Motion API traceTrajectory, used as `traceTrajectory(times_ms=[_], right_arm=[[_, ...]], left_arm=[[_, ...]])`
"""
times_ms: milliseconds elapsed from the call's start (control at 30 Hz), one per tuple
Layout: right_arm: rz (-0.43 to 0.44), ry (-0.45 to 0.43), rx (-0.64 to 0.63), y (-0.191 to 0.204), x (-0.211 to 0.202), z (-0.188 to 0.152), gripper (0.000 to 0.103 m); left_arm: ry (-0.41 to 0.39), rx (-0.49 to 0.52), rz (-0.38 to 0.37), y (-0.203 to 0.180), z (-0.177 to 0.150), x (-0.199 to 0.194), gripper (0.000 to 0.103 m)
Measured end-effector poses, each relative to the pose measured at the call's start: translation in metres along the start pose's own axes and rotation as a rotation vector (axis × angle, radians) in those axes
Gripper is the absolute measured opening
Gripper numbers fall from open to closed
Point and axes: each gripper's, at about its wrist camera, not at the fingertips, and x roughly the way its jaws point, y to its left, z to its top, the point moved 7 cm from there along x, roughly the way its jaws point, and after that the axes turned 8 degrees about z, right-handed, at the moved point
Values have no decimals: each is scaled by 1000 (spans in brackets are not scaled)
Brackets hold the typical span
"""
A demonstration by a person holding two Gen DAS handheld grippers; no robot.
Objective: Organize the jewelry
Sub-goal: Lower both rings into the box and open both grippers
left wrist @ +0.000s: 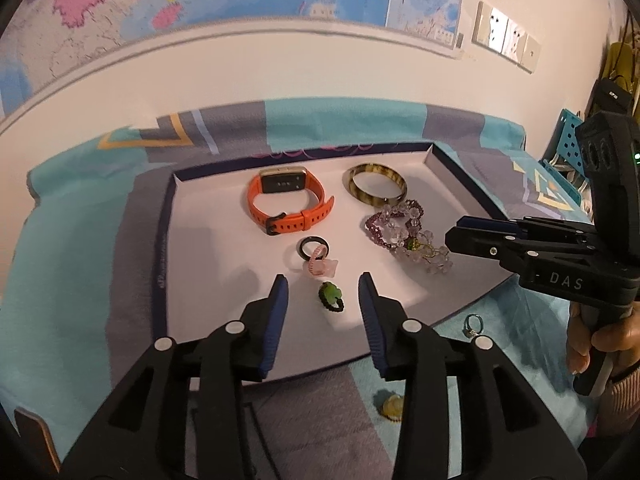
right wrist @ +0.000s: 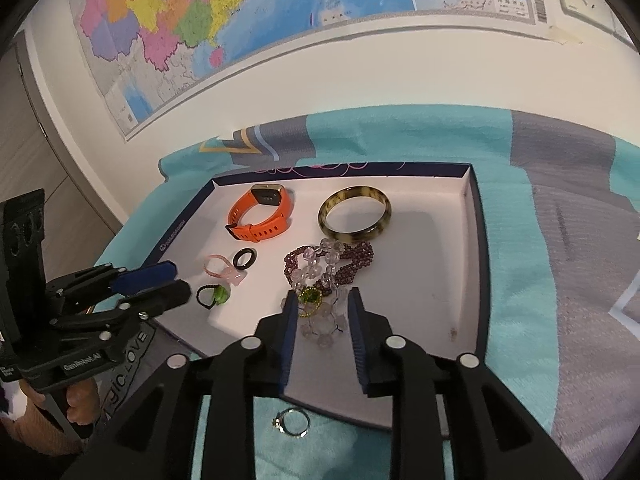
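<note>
White card lines the tray [left wrist: 200, 216], where the jewelry lies: an orange watch [left wrist: 286, 200], a bangle [right wrist: 354, 213], beaded bracelets [right wrist: 328, 264] and 3 small rings. The left gripper [left wrist: 322, 300] hangs part-open over the green ring [left wrist: 330, 296], gripping nothing; the right gripper [right wrist: 322, 312] is likewise part-open and empty above the beads. A silver ring [right wrist: 294, 422] and yellow piece [left wrist: 392, 406] remain outside; a finger could snag the tangled strands.

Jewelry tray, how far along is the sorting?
Done: watch, bangle, bead bracelets and three rings sit in the tray. In hand: nothing; both grippers' jaws stand open. Left: the silver ring and a yellowish piece outside on the cloth.
</note>
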Motion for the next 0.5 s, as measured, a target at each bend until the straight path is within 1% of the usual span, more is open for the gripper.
traceTrajectory(times_ms=[133, 200, 300, 467, 500], right_arm=[[-1, -15, -17, 4, -14, -3, 27], [2, -23, -33, 8, -23, -7, 29], [19, -28, -53, 14, -35, -15, 35], [14, -13, -93, 22, -45, -33, 37], [11, -4, -103, 24, -46, -37, 39]], left_arm=[[-45, 13, -6, 2, -2, -21, 42], [-63, 22, -14, 2, -4, -31, 46], [-76, 38, -25, 1, -11, -41, 48], [-69, 80, -64, -9, -32, -52, 49], [-64, 91, -66, -12, -37, -53, 49]])
